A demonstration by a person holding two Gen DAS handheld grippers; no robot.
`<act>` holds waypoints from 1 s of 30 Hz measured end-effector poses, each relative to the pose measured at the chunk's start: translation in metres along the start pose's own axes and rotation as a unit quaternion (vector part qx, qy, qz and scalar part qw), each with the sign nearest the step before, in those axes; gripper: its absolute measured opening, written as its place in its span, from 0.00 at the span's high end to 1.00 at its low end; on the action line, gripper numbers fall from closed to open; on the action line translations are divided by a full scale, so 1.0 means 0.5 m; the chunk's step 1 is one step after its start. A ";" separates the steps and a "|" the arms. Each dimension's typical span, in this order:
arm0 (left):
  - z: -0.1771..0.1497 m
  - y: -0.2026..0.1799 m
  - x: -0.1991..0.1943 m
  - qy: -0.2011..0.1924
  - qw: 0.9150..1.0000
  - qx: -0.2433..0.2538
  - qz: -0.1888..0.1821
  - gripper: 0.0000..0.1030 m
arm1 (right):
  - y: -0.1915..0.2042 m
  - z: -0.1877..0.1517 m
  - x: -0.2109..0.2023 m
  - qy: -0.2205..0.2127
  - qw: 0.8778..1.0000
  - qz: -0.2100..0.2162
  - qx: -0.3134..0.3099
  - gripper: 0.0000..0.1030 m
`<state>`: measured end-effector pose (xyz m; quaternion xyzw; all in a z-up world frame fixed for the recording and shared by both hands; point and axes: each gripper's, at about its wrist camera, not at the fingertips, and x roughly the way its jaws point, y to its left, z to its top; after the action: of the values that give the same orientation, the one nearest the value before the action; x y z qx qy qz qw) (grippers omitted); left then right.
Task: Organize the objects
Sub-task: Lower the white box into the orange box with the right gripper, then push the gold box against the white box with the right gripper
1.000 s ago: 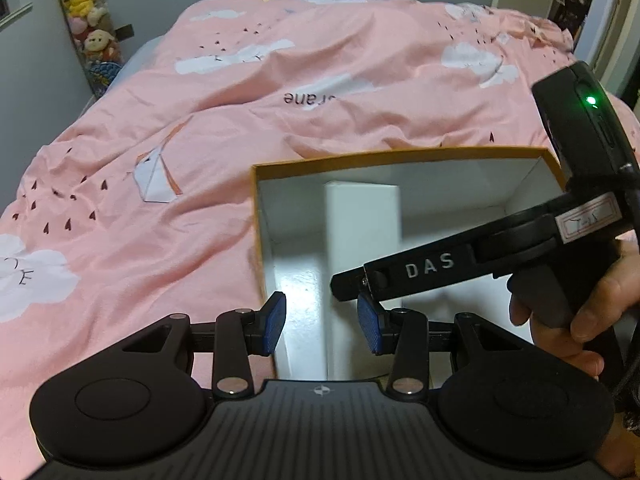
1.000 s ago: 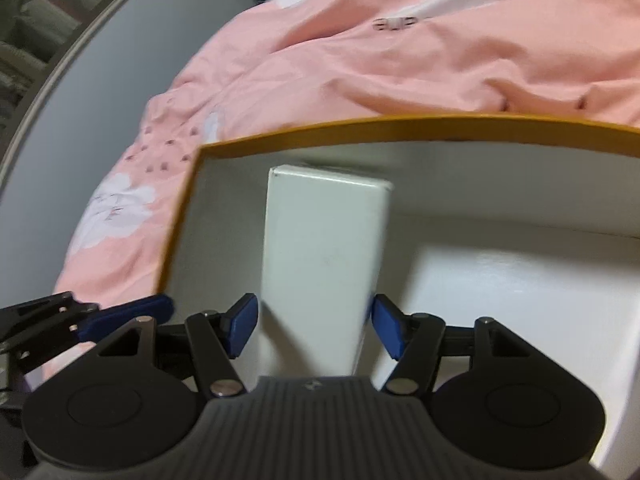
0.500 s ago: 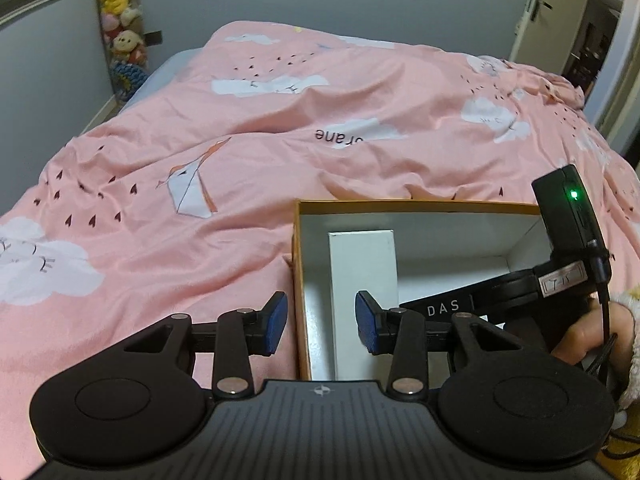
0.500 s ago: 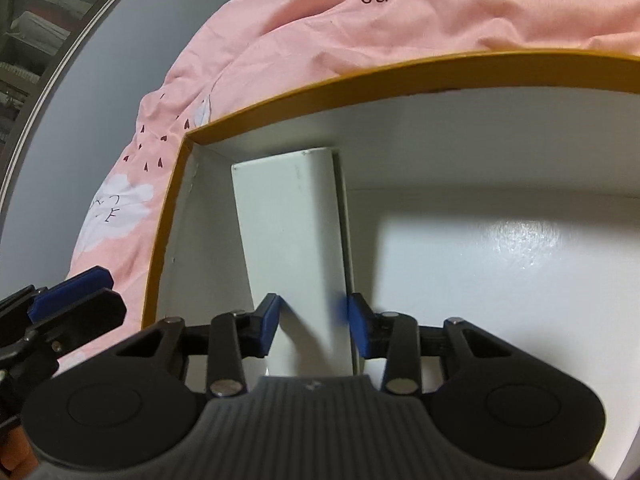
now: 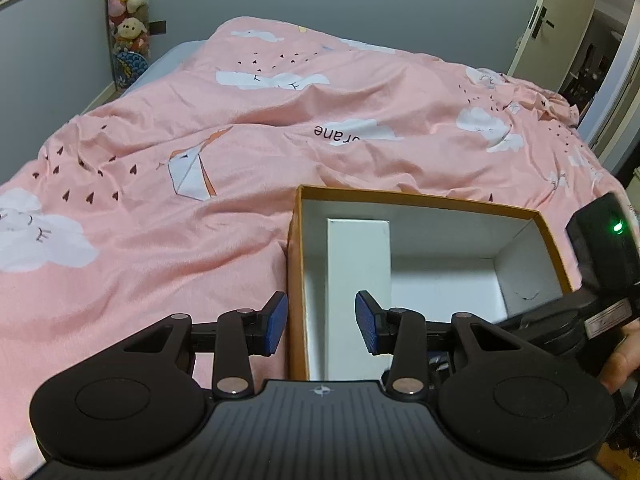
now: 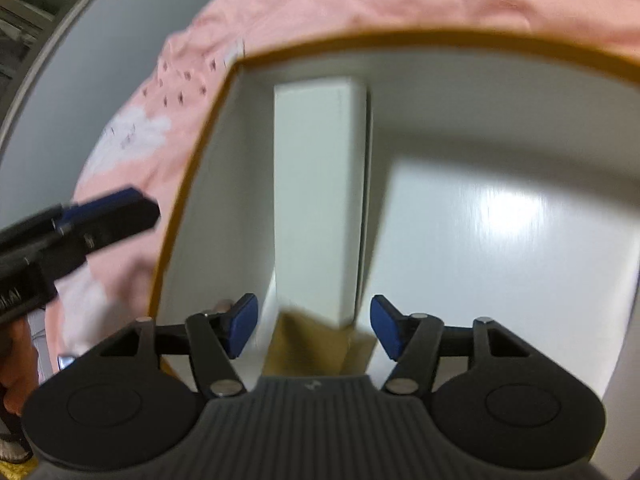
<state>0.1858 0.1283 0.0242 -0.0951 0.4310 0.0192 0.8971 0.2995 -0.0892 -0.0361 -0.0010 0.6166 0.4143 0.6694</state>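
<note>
- Opening right gripper (image 6: 314, 326) jaws flank the white box's (image 6: 318, 200) near end without contact; its long axis runs straight ahead.
- Left gripper (image 5: 320, 326): jaws spread, empty, straddling the orange box (image 5: 294, 280) wall.

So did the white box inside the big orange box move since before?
Yes. The white box now sits deeper along the left wall of the orange box, and the right gripper fingers are opening, not touching it.
</note>
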 end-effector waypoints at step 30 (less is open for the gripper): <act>-0.047 0.034 0.011 0.015 0.999 -0.048 -0.016 0.55 | -0.043 0.022 0.010 0.061 0.989 0.090 0.103 0.78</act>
<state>0.1692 0.1405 0.0031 -0.1457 0.4417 0.0239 0.8849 0.3202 -0.0950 -0.0488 0.0981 0.6933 0.4068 0.5867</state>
